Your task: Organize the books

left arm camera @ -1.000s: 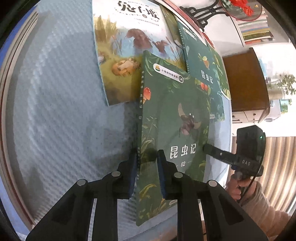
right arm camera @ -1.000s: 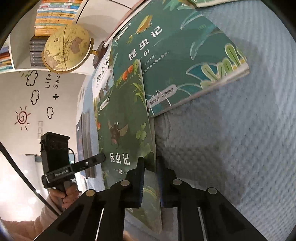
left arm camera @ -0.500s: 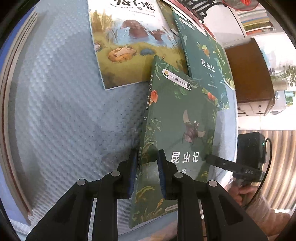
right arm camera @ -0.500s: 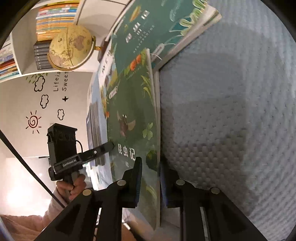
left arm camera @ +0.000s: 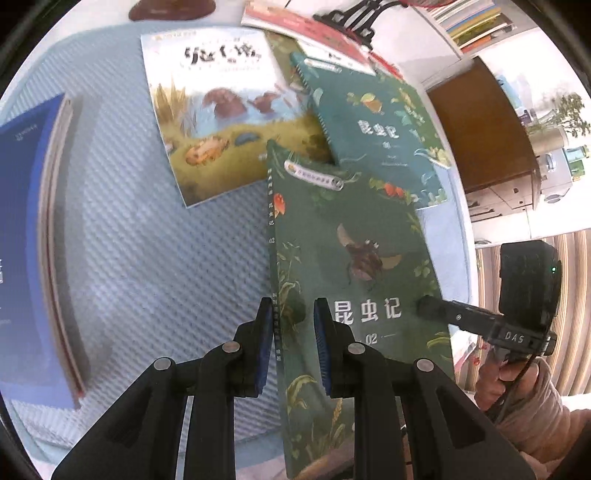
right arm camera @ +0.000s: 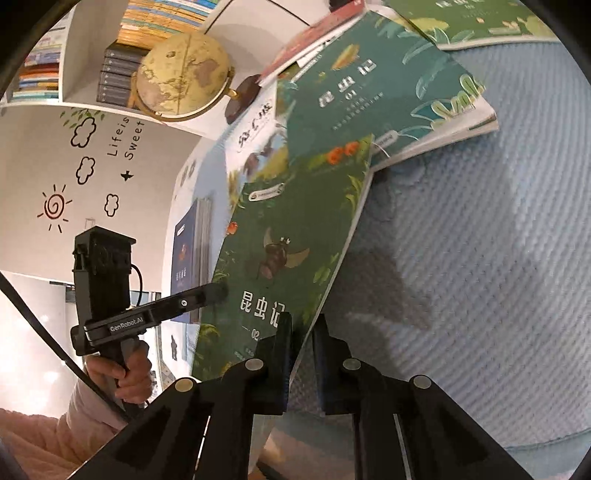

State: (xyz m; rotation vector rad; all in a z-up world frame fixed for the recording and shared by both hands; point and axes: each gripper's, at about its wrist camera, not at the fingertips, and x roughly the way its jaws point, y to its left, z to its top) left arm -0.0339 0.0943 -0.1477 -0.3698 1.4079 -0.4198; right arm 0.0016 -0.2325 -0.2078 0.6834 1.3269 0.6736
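Note:
A green insect book marked 02 (left arm camera: 351, 251) hangs tilted above the blue-grey mat (left arm camera: 129, 258), held from both sides. My left gripper (left arm camera: 290, 317) is shut on its spine edge near the lower corner. My right gripper (right arm camera: 303, 328) grips the opposite long edge of the same book (right arm camera: 288, 229), its jaws closing tighter on the pages. Each gripper shows in the other's view: the right one (left arm camera: 424, 308) at the book's right edge, the left one (right arm camera: 218, 290) at its left edge. A hand holds each handle.
On the mat lie a picture book with animals (left arm camera: 218, 110) and a green book marked 01 (left arm camera: 380, 125), overlapping, with a red book (left arm camera: 314, 26) behind. A blue book (left arm camera: 26, 240) lies at the left. A globe (right arm camera: 181, 74) and shelves stand behind.
Both grippers have risen with the green book, which has left the mat and pulled back from the other books. The blue book has come into the left wrist view.

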